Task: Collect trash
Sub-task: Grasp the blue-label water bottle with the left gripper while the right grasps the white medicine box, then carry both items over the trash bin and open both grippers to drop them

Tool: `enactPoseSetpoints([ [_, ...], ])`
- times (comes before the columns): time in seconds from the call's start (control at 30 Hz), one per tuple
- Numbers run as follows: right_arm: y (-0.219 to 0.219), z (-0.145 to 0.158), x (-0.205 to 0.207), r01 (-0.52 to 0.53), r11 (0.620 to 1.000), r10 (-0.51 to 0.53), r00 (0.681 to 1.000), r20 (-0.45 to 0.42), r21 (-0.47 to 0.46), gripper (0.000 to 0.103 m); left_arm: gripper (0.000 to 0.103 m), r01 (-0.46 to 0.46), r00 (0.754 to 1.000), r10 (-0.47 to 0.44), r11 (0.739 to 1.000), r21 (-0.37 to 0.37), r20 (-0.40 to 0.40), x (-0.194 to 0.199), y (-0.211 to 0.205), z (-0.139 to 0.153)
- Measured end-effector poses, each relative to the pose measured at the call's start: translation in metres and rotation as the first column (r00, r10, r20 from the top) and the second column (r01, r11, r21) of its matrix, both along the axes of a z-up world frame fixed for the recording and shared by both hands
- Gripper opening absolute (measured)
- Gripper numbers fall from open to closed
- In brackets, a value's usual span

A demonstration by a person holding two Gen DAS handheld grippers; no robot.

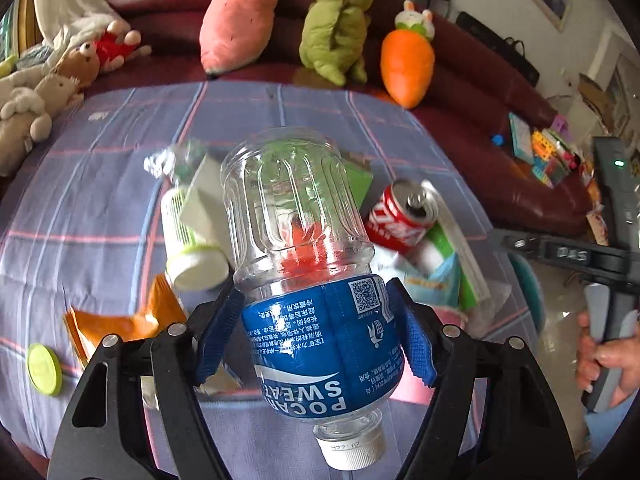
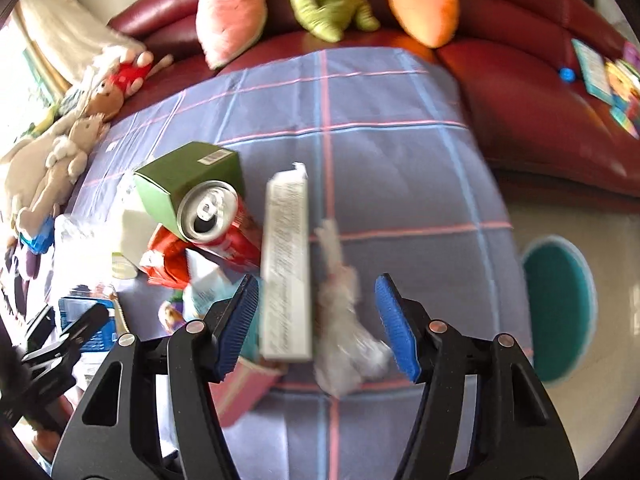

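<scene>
My left gripper (image 1: 318,332) is shut on a clear Pocari Sweat bottle (image 1: 304,248) with a blue label, cap toward the camera, held above the trash pile. Below it lie a red cola can (image 1: 400,216), a white cup (image 1: 192,240), an orange wrapper (image 1: 120,324) and a green lid (image 1: 44,368). My right gripper (image 2: 318,324) is open above a long white box (image 2: 286,264) and a crumpled clear wrapper (image 2: 344,320); both lie between its fingers. The cola can (image 2: 220,220) and a green box (image 2: 188,176) lie to its left.
The trash lies on a purple plaid cloth (image 2: 400,160). A dark red sofa (image 1: 480,92) behind holds plush toys: pink (image 1: 240,16), green (image 1: 336,20), carrot (image 1: 408,64). Toys and books (image 1: 548,152) lie at right. A teal round mat (image 2: 556,304) is on the floor.
</scene>
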State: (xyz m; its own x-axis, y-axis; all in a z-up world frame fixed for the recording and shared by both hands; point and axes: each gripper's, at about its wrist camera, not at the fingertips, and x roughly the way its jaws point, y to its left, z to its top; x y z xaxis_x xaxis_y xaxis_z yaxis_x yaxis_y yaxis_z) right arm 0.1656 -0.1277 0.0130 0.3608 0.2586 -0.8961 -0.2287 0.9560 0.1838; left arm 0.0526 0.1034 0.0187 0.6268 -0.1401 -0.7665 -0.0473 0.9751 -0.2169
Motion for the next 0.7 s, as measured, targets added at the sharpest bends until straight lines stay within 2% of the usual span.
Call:
enactPoseSetpoints([
  [0.2, 0.028, -0.026, 0.035, -0.049, 0.997, 0.044, 0.995, -0.094, -0.057, 0.059, 0.073, -0.018, 1.000, 0.017, 0.999, -0.050, -0.019, 0.025, 0.016, -0.003],
  [0.33, 0.034, -0.043, 0.048, -0.060, 0.997, 0.053, 0.988, -0.146, -0.039, 0.056, 0.073, -0.015, 1.000, 0.013, 0.998, -0.058, -0.025, 0.038, 0.019, -0.003],
  [0.37, 0.036, -0.048, 0.051, -0.063, 0.998, 0.058, 0.984, -0.166, -0.028, 0.049, 0.073, -0.013, 1.000, 0.012, 0.998, -0.060, -0.025, 0.040, 0.020, -0.003],
  [0.4, 0.037, -0.051, 0.051, -0.066, 0.998, 0.062, 0.982, -0.177, -0.019, 0.032, 0.073, -0.011, 1.000, 0.010, 0.998, -0.062, -0.025, 0.042, 0.020, -0.003],
  [0.43, 0.038, -0.053, 0.051, -0.069, 0.998, 0.066, 0.982, -0.179, -0.013, 0.030, 0.073, -0.008, 1.000, 0.007, 0.998, -0.062, -0.024, 0.044, 0.019, -0.002],
  [0.5, 0.035, -0.048, 0.050, -0.063, 0.998, 0.066, 0.983, -0.170, 0.020, 0.029, 0.073, -0.005, 1.000, 0.003, 0.998, -0.055, -0.021, 0.046, 0.019, -0.001],
  [0.7, 0.016, -0.008, 0.043, -0.025, 0.996, 0.032, 0.996, -0.081, 0.085, 0.029, 0.073, 0.025, 1.000, -0.025, 0.999, -0.038, -0.004, 0.048, 0.007, 0.012],
])
